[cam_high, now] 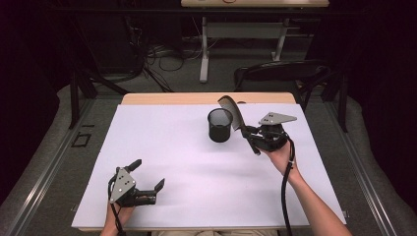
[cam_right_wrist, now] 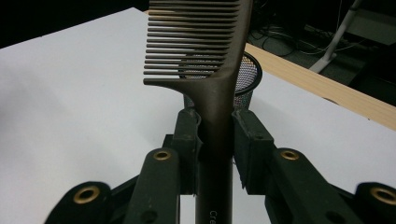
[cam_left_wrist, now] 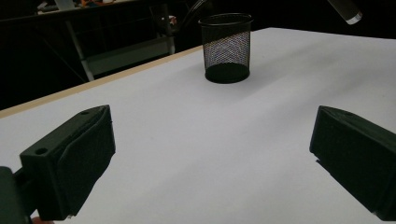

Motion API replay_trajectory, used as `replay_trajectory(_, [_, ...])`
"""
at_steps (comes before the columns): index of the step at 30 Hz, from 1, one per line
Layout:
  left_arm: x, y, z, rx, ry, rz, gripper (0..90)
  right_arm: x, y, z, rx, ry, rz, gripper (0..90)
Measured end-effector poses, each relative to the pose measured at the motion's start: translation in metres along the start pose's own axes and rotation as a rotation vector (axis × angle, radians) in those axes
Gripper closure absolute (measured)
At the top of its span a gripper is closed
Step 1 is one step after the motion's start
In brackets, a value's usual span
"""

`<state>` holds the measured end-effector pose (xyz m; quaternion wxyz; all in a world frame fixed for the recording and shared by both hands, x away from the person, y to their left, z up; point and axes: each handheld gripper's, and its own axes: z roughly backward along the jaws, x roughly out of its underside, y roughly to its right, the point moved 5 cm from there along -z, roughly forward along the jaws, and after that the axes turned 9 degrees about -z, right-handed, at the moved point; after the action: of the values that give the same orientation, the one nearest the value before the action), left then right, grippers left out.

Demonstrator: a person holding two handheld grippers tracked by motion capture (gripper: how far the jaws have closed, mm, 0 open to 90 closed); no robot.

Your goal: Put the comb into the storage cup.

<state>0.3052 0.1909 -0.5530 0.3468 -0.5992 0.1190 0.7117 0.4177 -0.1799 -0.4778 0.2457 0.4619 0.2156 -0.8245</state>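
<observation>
Right tool [cam_high: 251, 135] clamped tight on the handle of a dark brown plastic comb [cam_high: 235, 114], both pads pressing the shaft from either side, plain to see in the right gripper view [cam_right_wrist: 215, 140]. Comb standing up and out of the tool, long axis running straight ahead of the jaws, toothed end [cam_right_wrist: 191, 42] farthest out, teeth pointing off to the tool's left. Dead ahead, just past the comb's neck: a black wire-mesh pen cup [cam_right_wrist: 245, 79], upright on the white-covered table [cam_high: 187, 162], mouth open to the top. In the high view, same cup [cam_high: 220, 125] sitting just beside the right tool, toothed end leaning over towards its rim, not yet inside. So the key line-up: cup in front of and slightly below the comb's far end, comb axis aimed over it rather than down into it; probably a tip-down and lowering needed to drop it in. Left tool [cam_high: 146, 179] well apart from the cup, resting near the table's close edge, jaws spread wide with nothing between them, cup [cam_left_wrist: 227, 46] far off ahead. Right hand clearly the nearer one for this job.
</observation>
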Motion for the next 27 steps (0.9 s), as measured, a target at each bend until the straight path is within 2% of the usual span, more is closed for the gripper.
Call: replay_trajectory(27, [0.000,0.000,0.001,-0.003,0.001,0.004,0.2,-0.019,0.002,-0.008,0.000,0.040,-0.004,72.6])
